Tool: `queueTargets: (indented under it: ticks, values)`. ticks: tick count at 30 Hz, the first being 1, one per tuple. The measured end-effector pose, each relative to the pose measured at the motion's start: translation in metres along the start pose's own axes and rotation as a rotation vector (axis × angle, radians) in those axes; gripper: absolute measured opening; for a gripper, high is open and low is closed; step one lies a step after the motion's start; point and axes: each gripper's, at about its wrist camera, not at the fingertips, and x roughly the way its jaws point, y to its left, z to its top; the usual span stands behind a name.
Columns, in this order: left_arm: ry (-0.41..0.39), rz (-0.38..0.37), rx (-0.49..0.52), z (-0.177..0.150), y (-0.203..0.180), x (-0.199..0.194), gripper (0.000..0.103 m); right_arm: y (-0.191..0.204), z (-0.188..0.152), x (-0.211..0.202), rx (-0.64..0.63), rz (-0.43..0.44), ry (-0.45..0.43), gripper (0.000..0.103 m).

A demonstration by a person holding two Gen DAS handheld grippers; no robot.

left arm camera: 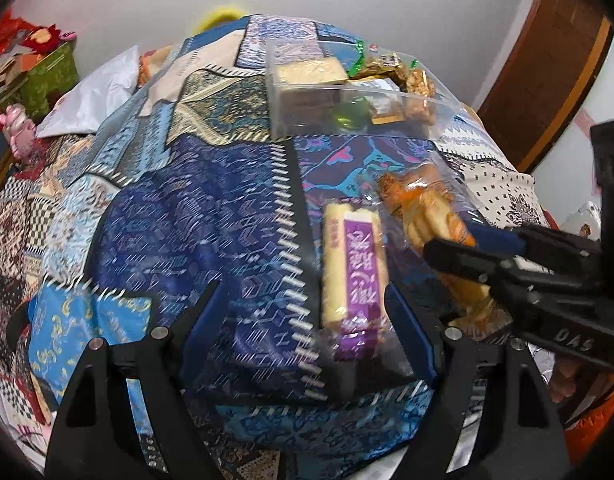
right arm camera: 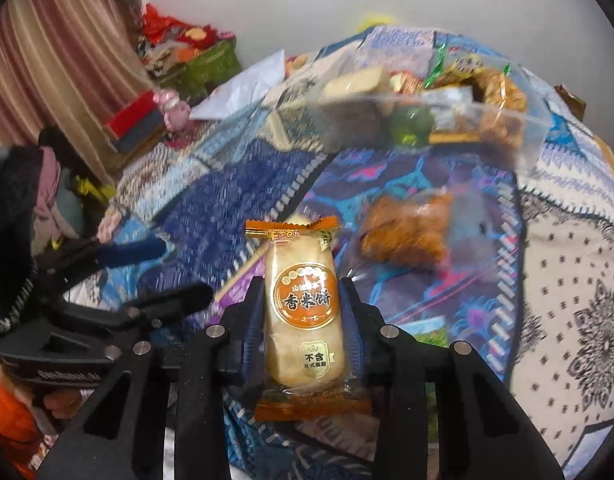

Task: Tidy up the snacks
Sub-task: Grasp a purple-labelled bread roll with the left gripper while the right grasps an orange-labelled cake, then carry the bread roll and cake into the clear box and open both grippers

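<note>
The right hand-held gripper (right arm camera: pixel 303 320) is clenched on an orange-wrapped rice cracker pack (right arm camera: pixel 303 312), its blue pads pressing the two long sides about midway along the pack, which stands upright between them, above the patchwork quilt (right arm camera: pixel 235 184). The left hand-held gripper (left arm camera: pixel 303 320) hangs released, jaws apart, over a purple-labelled cracker pack (left arm camera: pixel 353 264) that lies on the quilt between its fingers without touching either one.

The packs look light and puffed, with slick film wrappers over brittle crackers. I judge that a hard squeeze would crack the contents, and that a hold on the crimped ends alone would slip. The long flat sides, as the right gripper takes them, seem the safest place.

A clear plastic container (right arm camera: pixel 503 152) already holding assorted snacks stands at twelve to one o'clock in the right wrist view, well beyond the held pack. Another orange pack (right arm camera: pixel 407 236), blurred, lies loose at two o'clock between them.
</note>
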Motion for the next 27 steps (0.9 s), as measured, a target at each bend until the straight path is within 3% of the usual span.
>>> queueTargets:
  ticks: [7,12,13,15,21,27]
  values:
    - [0.04,-0.029,0.039,0.013,-0.02,0.033,0.08,-0.015,0.01,-0.018,0.041,-0.034,-0.053,0.033]
    - [0.087,-0.026,0.041,0.014,-0.025,0.059,0.06,-0.024,0.012,-0.023,0.057,-0.057,-0.06,0.033]
    - [0.073,-0.022,0.043,0.014,-0.024,0.06,0.058,-0.026,0.012,-0.023,0.061,-0.059,-0.058,0.033]
    - [0.057,-0.028,0.054,0.015,-0.025,0.059,0.045,-0.031,0.012,-0.022,0.071,-0.062,-0.056,0.033]
    - [0.031,-0.032,0.026,0.02,-0.017,0.051,0.045,-0.039,0.018,-0.023,0.086,-0.066,-0.064,0.033]
    - [-0.052,-0.034,0.006,0.039,-0.011,0.026,0.045,-0.046,0.032,-0.031,0.087,-0.081,-0.096,0.033]
